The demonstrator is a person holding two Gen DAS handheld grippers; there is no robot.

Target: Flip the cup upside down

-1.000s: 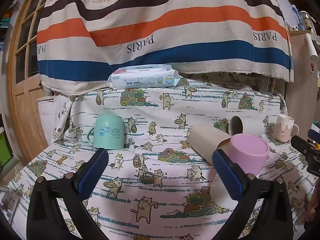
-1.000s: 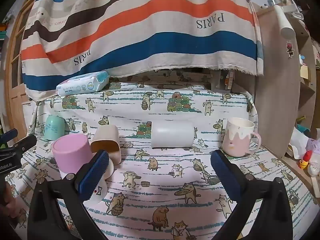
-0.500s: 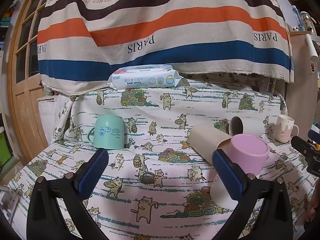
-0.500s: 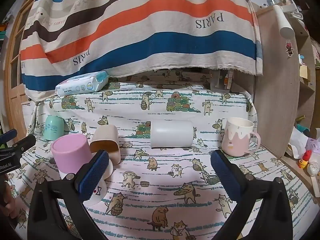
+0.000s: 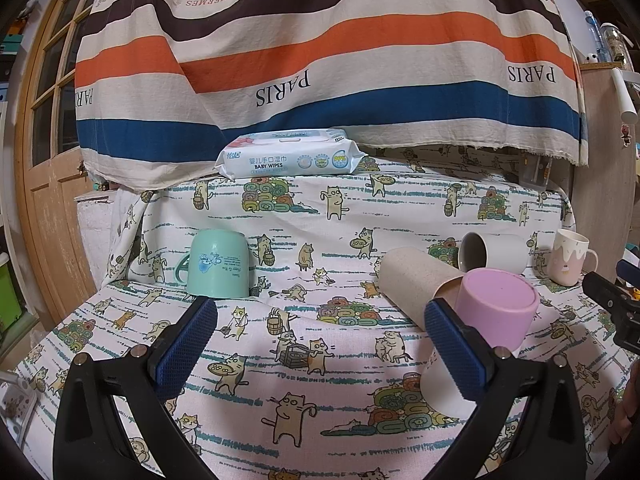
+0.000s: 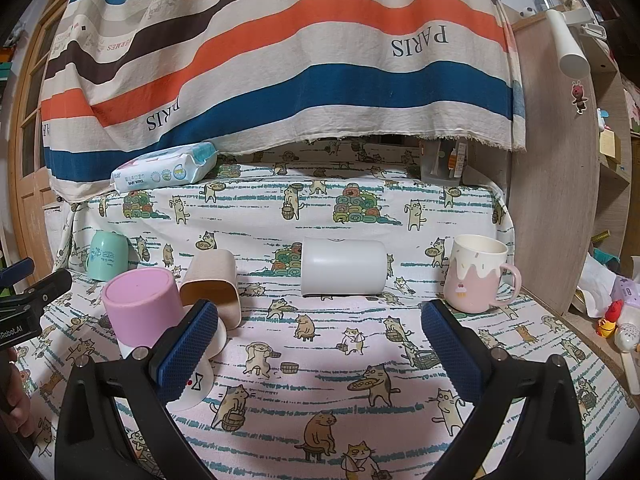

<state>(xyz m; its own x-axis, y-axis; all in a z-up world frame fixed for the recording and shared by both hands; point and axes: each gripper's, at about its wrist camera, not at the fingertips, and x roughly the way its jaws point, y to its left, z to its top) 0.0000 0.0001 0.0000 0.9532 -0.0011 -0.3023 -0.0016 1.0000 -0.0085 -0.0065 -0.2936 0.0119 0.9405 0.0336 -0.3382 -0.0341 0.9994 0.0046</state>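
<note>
Several cups sit on a cat-print cloth. A mint green mug point(image 5: 218, 266) point(image 6: 107, 255) stands upside down at the left. A pink cup point(image 5: 496, 310) point(image 6: 140, 306) stands upside down beside a beige cup point(image 5: 416, 280) point(image 6: 212, 280) lying on its side. A white paper cup point(image 6: 200, 376) lies by the pink one. A grey-white cup point(image 6: 342, 267) point(image 5: 494, 253) lies on its side. A pink-and-white mug point(image 6: 478, 278) point(image 5: 570, 256) stands upright at the right. My left gripper point(image 5: 320, 344) and right gripper point(image 6: 316, 344) are open and empty above the cloth.
A pack of baby wipes point(image 5: 290, 159) lies on the raised back ledge under a striped hanging cloth point(image 5: 320, 60). A wooden door point(image 5: 44, 160) is at the left; a wooden shelf side point(image 6: 560, 200) with small toys is at the right.
</note>
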